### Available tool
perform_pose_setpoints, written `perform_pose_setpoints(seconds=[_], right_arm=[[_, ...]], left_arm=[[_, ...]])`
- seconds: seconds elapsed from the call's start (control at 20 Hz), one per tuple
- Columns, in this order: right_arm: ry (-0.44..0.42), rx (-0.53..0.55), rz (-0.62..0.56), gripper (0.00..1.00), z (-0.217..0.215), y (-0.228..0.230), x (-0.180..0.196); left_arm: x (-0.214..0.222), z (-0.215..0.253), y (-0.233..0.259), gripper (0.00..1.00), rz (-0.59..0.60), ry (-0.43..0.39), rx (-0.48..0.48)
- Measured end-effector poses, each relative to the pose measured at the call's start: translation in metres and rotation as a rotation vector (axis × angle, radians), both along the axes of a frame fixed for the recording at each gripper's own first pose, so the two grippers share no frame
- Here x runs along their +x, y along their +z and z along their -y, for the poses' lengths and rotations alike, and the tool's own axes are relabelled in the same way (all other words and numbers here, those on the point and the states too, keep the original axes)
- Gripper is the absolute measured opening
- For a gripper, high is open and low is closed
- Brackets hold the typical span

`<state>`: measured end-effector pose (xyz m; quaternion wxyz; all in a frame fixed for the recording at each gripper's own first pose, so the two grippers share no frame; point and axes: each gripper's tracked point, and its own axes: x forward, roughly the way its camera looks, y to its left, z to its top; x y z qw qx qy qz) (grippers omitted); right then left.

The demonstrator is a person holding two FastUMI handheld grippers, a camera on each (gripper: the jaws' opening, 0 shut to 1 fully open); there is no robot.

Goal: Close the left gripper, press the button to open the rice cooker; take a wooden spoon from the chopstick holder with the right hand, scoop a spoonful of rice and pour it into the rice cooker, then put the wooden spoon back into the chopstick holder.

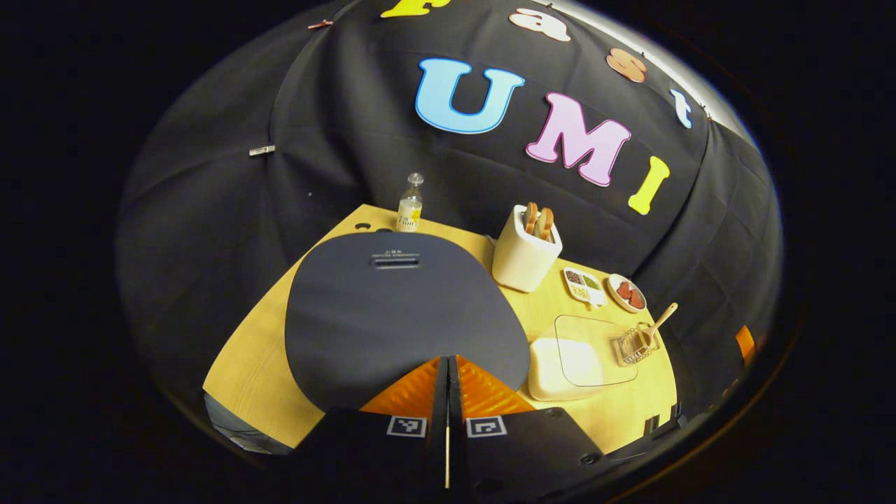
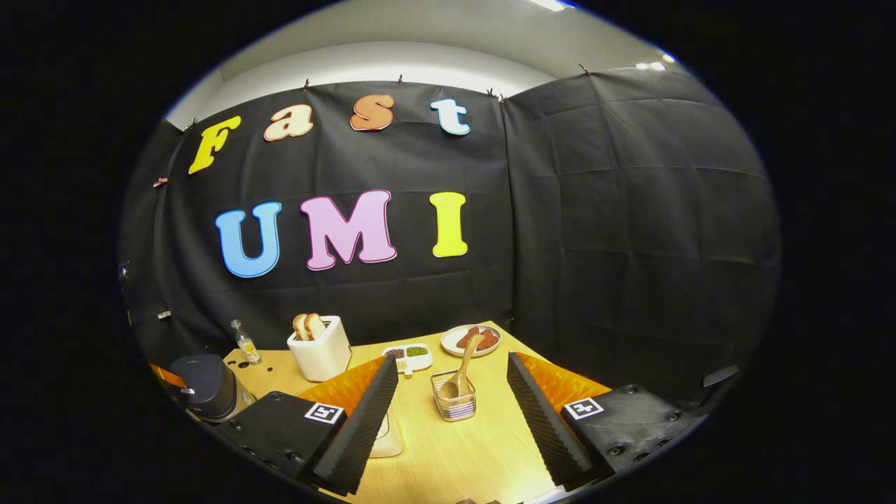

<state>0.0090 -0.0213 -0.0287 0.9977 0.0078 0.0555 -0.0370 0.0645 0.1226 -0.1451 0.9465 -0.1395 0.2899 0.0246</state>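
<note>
The dark rice cooker lid (image 1: 392, 315) lies just under my left gripper (image 1: 448, 358), which is shut, its tips over the lid's near edge. A slot-shaped latch (image 1: 395, 261) sits at the lid's far side. The lid is down. To the right, a cream rice box (image 1: 567, 360) carries a clear cover. A wire chopstick holder (image 1: 633, 344) holds the wooden spoon (image 1: 659, 322). My right gripper (image 2: 453, 358) stands open and empty, facing the holder (image 2: 453, 404) and spoon (image 2: 465, 364) between its fingers but farther off. The rice cooker (image 2: 206, 385) stands at far left.
On the wooden table (image 1: 245, 364) stand a white toaster (image 1: 523, 255) with bread, a small bottle (image 1: 409, 204), a divided seed dish (image 1: 584, 285) and a plate of red pieces (image 1: 626, 292). The black cloth wall closes the back and right.
</note>
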Motion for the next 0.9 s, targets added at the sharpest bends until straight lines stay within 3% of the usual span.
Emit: perform_pose_setpoints(seconds=[0.4, 0.6, 0.75, 0.9], right_arm=[[0.072, -0.021, -0.04, 0.98, -0.007, -0.006, 0.034], [0.11, -0.022, -0.052, 0.98, -0.003, -0.007, 0.057], [0.122, -0.003, -0.056, 0.98, 0.003, -0.006, 0.076], [0.13, 0.01, -0.057, 0.98, 0.008, -0.008, 0.09]], left_arm=[[-0.002, 0.0, -0.009, 0.07, -0.019, 0.026, 0.086], [0.0, -0.001, -0.004, 0.07, -0.002, 0.09, 0.095], [0.002, -0.003, 0.03, 0.06, 0.091, 0.162, 0.134], [0.005, -0.013, 0.104, 0.06, 0.283, 0.256, 0.252]])
